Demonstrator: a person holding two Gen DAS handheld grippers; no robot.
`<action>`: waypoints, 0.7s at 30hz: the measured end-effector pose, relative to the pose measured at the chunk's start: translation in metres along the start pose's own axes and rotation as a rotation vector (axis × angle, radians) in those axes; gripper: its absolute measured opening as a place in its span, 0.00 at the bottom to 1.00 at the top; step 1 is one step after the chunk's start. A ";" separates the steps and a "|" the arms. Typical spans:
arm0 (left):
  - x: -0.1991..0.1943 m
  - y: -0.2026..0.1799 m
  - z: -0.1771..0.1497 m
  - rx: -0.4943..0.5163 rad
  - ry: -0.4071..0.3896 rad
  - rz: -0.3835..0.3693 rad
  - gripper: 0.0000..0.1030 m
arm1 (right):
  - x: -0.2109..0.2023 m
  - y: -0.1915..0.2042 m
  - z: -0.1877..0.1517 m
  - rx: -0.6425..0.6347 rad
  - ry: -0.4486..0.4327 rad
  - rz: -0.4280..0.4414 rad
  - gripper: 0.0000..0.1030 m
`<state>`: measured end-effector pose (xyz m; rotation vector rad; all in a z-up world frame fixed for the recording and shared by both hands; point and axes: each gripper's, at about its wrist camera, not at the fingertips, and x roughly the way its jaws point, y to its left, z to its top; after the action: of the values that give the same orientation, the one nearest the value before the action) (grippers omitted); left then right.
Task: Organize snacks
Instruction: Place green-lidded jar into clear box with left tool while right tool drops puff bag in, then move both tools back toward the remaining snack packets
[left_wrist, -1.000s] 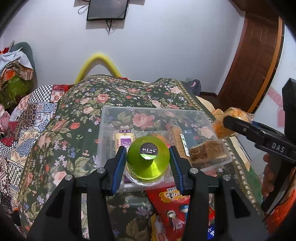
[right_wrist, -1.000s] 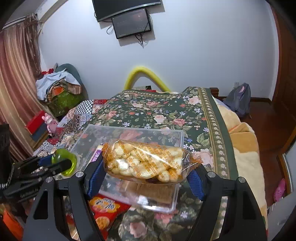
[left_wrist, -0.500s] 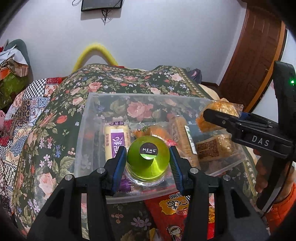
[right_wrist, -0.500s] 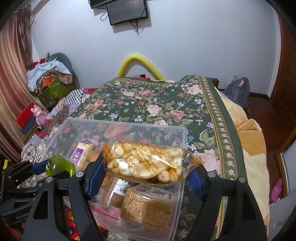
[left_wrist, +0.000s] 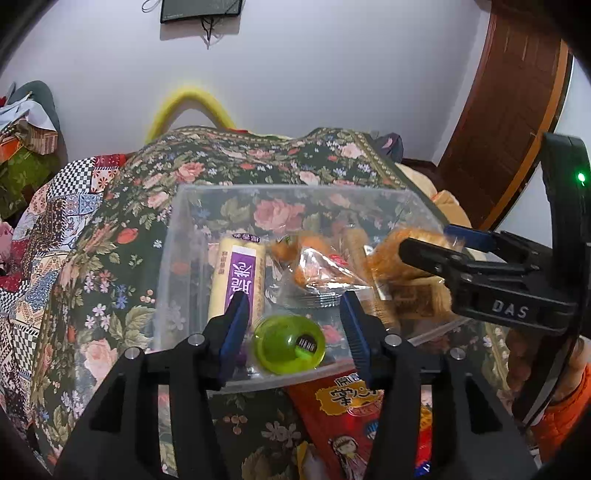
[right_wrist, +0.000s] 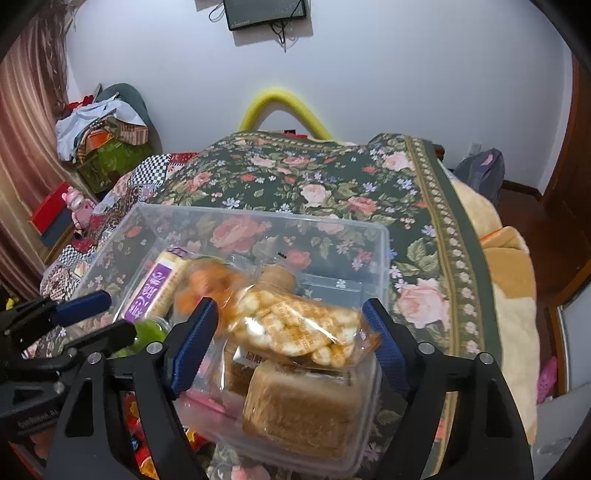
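Observation:
A clear plastic bin (left_wrist: 288, 192) (right_wrist: 380, 236) stands on the floral bedspread and holds several wrapped snacks. My left gripper (left_wrist: 293, 312) is open over the bin's near wall. A green jelly cup (left_wrist: 288, 345) lies tilted below and between its pads, free of them. My right gripper (right_wrist: 291, 321) is open over the bin's right end. A clear bag of puffed corn snacks (right_wrist: 295, 328) lies loose between its pads on a brown cake block (right_wrist: 303, 406). The right gripper also shows in the left wrist view (left_wrist: 436, 243).
In the bin lie a yellow-and-purple wrapped roll (left_wrist: 236, 277) and an orange snack bag (left_wrist: 314, 266). A red snack packet (left_wrist: 354, 417) lies on the bedspread in front of the bin. The bed's right edge (right_wrist: 509, 295) drops to the floor.
Both grippers moved forward over the bin and opened. The green jelly cup dropped from the left gripper into the bin; the corn snack bag slipped from the right one onto the cake.

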<state>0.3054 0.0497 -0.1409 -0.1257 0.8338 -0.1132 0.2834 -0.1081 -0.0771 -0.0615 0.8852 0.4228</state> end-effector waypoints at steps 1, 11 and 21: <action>-0.005 0.000 0.000 -0.005 -0.006 -0.001 0.50 | -0.003 0.000 0.001 -0.001 -0.006 -0.001 0.79; -0.078 -0.004 -0.004 0.006 -0.102 0.011 0.55 | -0.071 0.010 -0.007 -0.022 -0.110 0.030 0.81; -0.136 -0.010 -0.046 0.021 -0.108 0.009 0.60 | -0.125 0.028 -0.046 -0.054 -0.164 0.055 0.85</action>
<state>0.1803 0.0569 -0.0706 -0.1073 0.7251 -0.1059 0.1693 -0.1347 -0.0073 -0.0510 0.7148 0.4963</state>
